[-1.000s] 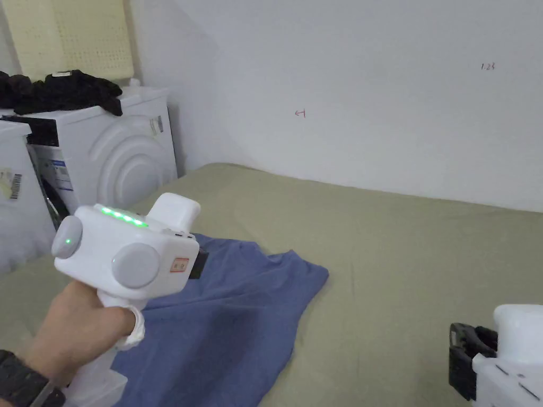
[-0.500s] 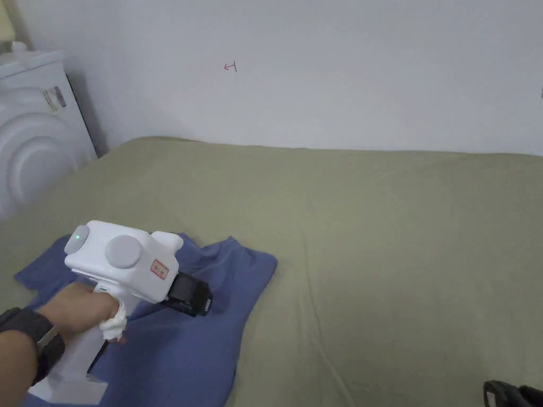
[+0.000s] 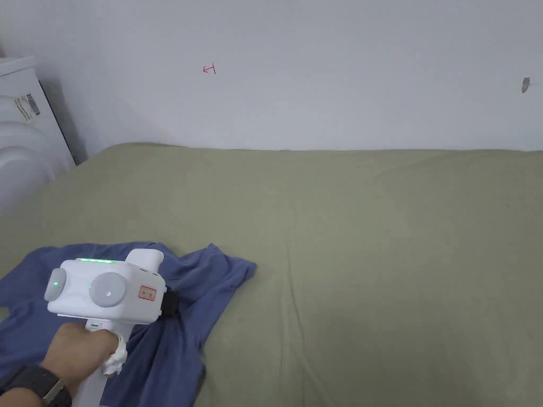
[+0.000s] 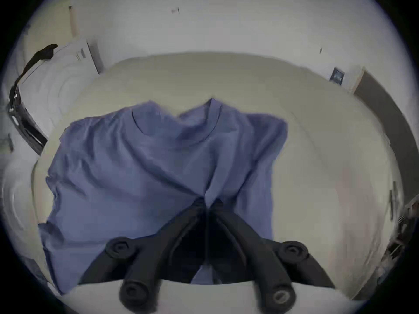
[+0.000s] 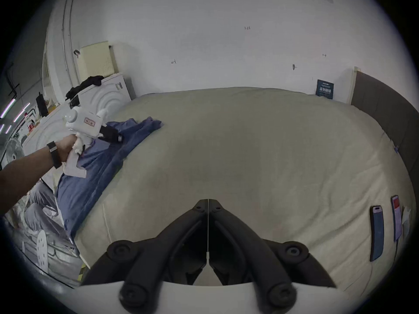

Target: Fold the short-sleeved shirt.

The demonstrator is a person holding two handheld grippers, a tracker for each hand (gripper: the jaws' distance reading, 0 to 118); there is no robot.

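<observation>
Right now my left claw has its two jaws pressed together on a raised fold of the blue shirt, and the cloth pulls up into a small peak at the tips. Beyond the tips, the shirt spreads out with its round collar farthest from the claw, lying wrinkled on the olive bed sheet. In the head view the left claw is over the shirt near the left front corner of the bed, held by my left hand with a dark wristband.

My right claw is fully closed, tips meeting with only a thin line between them, and it holds nothing; under it and ahead of it is bare sheet. The shirt is well apart from it, to its left.

The tips of the left claw are half hidden by its white body in the head view. The lower part of the shirt is cut off by the frame edge. Left gripper view is blurred. A small red sticker on the claw body and the red mark on the wall are too small for me to read.
</observation>
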